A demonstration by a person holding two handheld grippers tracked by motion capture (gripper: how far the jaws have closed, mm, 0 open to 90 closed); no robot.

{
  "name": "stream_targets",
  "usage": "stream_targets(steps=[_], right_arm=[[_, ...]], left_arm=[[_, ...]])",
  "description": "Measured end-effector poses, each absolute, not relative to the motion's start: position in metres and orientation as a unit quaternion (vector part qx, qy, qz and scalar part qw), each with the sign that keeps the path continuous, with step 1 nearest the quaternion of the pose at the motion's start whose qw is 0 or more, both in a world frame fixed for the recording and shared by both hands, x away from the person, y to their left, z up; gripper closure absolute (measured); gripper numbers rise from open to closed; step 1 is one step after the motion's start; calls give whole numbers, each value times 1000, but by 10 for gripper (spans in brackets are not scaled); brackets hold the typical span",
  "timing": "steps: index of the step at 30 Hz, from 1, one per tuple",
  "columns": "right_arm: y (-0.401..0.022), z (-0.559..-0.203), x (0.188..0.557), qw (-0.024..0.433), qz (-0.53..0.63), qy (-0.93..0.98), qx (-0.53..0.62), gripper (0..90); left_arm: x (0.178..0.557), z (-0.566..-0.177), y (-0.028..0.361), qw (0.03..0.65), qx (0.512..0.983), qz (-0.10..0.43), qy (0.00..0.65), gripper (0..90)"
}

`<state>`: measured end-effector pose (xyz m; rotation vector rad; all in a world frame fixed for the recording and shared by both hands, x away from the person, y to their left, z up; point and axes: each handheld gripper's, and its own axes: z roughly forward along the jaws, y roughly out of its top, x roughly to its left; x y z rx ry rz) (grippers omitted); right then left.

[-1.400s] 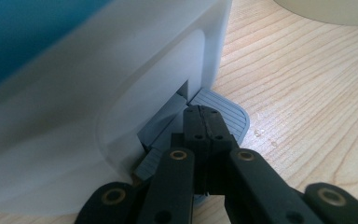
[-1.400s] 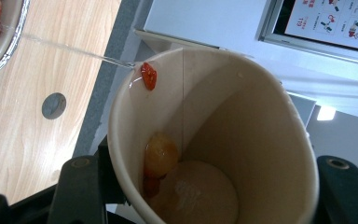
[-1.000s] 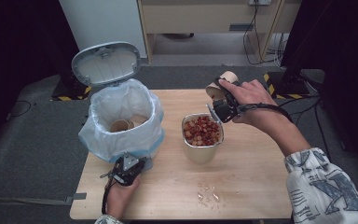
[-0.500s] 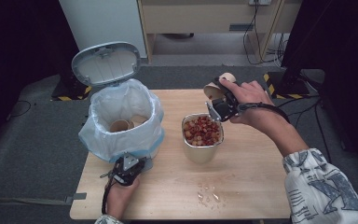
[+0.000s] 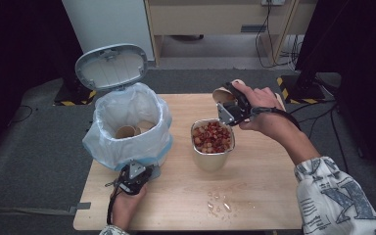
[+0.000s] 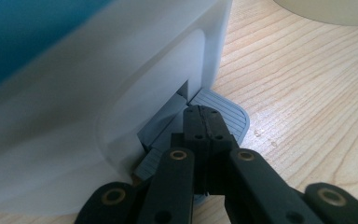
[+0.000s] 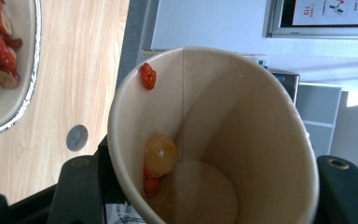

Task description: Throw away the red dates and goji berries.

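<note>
A white pedal bin with a plastic liner stands at the table's left, its lid raised. My left gripper is shut, its joined tips resting on the grey pedal at the bin's base. My right gripper is shut on a paper cup, tipped on its side just behind a pale bowl full of red and beige pieces. Inside the cup a red bit clings near the rim and a pale round piece sticks near the bottom.
Used paper cups lie inside the bin liner. A small wet spill marks the wooden table near its front edge. Beyond the table are a grey floor, a cabinet and cables.
</note>
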<state>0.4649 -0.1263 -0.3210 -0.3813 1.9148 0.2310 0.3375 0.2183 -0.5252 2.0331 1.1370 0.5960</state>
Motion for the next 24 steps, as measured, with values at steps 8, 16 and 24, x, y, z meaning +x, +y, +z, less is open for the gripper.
stream_targets(steps=[8, 16, 24], right_arm=[[-130, -323, 469, 539, 124, 822, -133, 380], [-133, -324, 472, 519, 162, 833, -103, 379], [-143, -321, 477, 506, 187, 839, -73, 379]], left_arm=[[338, -525, 218, 360, 789, 232, 441, 892], [337, -525, 218, 360, 788, 231, 442, 892], [337, -525, 218, 361, 788, 230, 442, 892]])
